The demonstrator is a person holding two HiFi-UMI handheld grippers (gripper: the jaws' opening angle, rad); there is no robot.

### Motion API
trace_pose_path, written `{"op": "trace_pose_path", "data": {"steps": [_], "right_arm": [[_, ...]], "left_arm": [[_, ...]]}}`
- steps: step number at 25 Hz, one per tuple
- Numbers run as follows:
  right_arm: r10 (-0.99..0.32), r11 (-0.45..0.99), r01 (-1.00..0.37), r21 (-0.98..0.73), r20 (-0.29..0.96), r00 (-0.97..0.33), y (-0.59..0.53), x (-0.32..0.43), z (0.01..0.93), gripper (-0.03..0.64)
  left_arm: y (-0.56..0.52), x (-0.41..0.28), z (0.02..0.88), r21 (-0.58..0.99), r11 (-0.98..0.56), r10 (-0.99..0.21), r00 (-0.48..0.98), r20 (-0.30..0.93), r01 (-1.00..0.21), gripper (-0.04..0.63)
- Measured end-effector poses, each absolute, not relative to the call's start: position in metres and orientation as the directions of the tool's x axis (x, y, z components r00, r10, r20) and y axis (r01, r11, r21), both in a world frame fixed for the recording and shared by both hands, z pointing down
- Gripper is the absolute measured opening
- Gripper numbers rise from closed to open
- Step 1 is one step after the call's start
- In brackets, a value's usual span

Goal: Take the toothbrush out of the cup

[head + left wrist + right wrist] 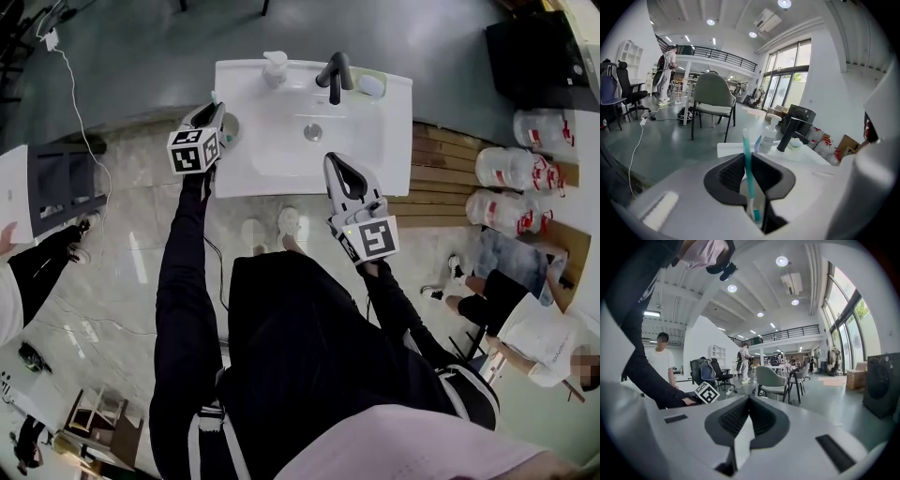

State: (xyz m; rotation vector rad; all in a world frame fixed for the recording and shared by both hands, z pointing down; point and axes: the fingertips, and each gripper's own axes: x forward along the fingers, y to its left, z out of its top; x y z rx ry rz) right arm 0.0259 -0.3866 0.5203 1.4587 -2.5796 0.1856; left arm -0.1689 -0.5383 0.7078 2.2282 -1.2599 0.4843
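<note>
Note left gripper (747,158) with its black jaws clamped on the upright teal plastic toothbrush (746,140), handle sticking up above the pads, lower end hidden behind them. Locate this grip at the left corner of the white rectangular washbasin (281,155), jaw tips right over the small pale round cup (231,125). Record right gripper (749,400) with jaws pressed together on nothing, well apart, near the basin's front edge.

Bright ceiling spots (781,260), daylit windows (786,75), fisheye-bent edges; foreground seemingly soft
</note>
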Motion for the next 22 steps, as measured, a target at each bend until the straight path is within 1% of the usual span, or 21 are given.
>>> {"op": "trace_pose_path", "data": {"steps": [5, 9, 13, 22], "right_arm": [[-0.837, 0.514, -0.857, -0.019, 0.205, -0.507, -0.385, 0.029, 0.516, 0.002], [-0.837, 0.516, -0.856, -0.014, 0.203, -0.508, -0.383, 0.032, 0.512, 0.002], [-0.839, 0.519, -0.855, -0.005, 0.189, -0.511, -0.38, 0.033, 0.503, 0.002], [-0.839, 0.537, -0.843, 0.025, 0.114, -0.532, -0.365, 0.025, 0.459, 0.002]], "left_arm": [[-0.537, -0.164, 0.702, 0.25, -0.462, -0.667, 0.519, 0.535, -0.851, 0.044], [-0.534, -0.167, 0.683, 0.245, -0.475, -0.695, 0.532, 0.484, -0.845, 0.043], [-0.528, -0.172, 0.64, 0.24, -0.491, -0.748, 0.546, 0.377, -0.838, 0.043], [-0.469, -0.177, 0.488, 0.151, -0.553, -0.815, 0.57, 0.107, -0.819, 0.043]]}}
